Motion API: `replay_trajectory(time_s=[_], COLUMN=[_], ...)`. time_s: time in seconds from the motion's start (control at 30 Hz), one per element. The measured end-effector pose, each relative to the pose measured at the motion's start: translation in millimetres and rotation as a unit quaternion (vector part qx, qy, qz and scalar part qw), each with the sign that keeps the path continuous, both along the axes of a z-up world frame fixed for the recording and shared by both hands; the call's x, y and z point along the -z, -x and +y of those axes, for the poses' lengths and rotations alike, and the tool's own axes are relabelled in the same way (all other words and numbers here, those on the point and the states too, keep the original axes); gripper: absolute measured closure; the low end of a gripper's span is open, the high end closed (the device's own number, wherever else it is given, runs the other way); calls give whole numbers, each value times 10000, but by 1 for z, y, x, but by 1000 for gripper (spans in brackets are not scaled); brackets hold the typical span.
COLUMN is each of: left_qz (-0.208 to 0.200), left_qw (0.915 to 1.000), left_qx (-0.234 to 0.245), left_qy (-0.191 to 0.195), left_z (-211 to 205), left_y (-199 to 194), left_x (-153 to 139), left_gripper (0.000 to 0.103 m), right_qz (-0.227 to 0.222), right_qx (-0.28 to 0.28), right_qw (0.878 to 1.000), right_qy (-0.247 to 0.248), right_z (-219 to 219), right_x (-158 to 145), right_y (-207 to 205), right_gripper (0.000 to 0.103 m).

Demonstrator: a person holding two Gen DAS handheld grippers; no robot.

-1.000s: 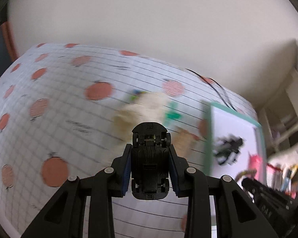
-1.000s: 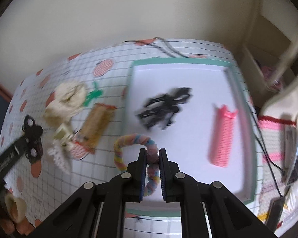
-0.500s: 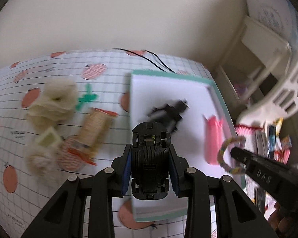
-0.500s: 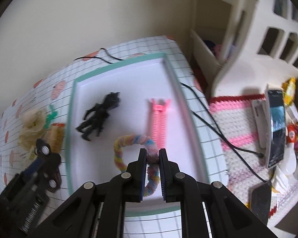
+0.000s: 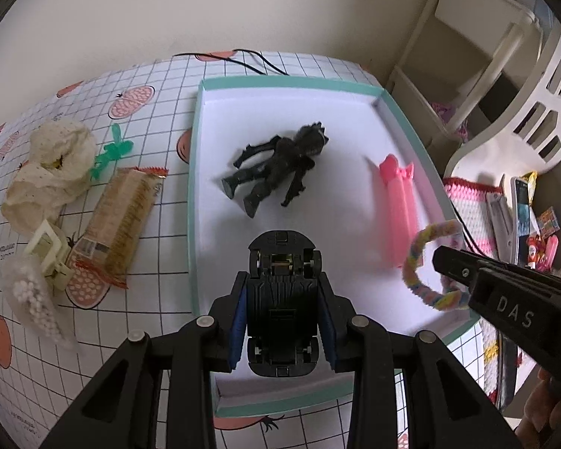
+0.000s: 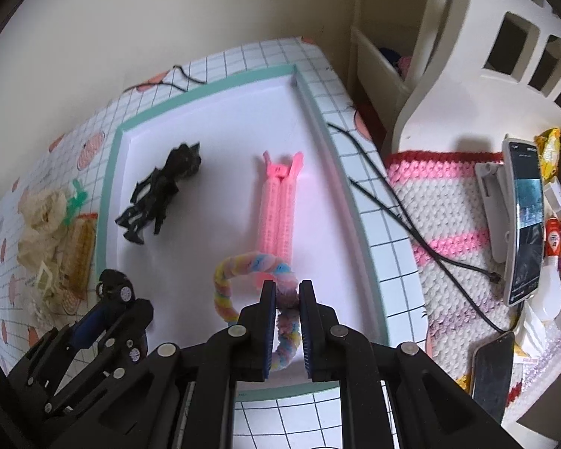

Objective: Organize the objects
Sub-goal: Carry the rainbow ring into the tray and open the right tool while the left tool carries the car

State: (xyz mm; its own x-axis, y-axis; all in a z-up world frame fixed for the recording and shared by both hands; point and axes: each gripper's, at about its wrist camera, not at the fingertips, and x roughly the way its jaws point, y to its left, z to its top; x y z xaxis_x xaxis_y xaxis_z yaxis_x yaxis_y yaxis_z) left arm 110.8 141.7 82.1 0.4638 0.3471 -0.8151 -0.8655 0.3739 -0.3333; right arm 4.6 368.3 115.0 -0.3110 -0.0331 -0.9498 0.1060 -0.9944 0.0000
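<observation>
Risk is arising at release: the left gripper (image 5: 282, 321), clenching a black toy car (image 5: 281, 305) belly-up, and the right gripper (image 6: 285, 327), pinching a pastel fuzzy ring (image 6: 256, 292), are both hovering over the teal-rimmed tray (image 5: 404, 119). Crowding could be causing a collision, or the car rolling. A black figure (image 5: 276, 166) and pink clip (image 5: 400, 205) are lying inside.
</observation>
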Motion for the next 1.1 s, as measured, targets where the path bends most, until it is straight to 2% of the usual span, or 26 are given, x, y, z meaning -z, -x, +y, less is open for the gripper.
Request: replay_trajectory(time_s=[0.5,0.73,0.93,1.0,1.1], left_qz=[40,19,-25,-32,-80], left_qw=[9998,9998,9997,9995,9992], left_qx=[-104,-174,-260,-305,-388], left_qy=[137,88,27,-11,-57], left_z=[2,3,4,4,5], left_y=[0,3,7,9,13], left_x=[6,2,-4,-7,-11], left_gripper=[68,67,66,59,56], right_qz=[-157,-145,-67,-39,9], right_qx=[-103,-190,-216,-231,-253], right_qw=[9998,9996,9997,9997,9996], right_qy=[-93,-144,-133,-121,-124], right_z=[-4,-3,-2,-2,-3], right_x=[7,4,-4,-7,-12], right_y=[-2,-3,-5,-6,-7], right_gripper=[88,73,70,70,63])
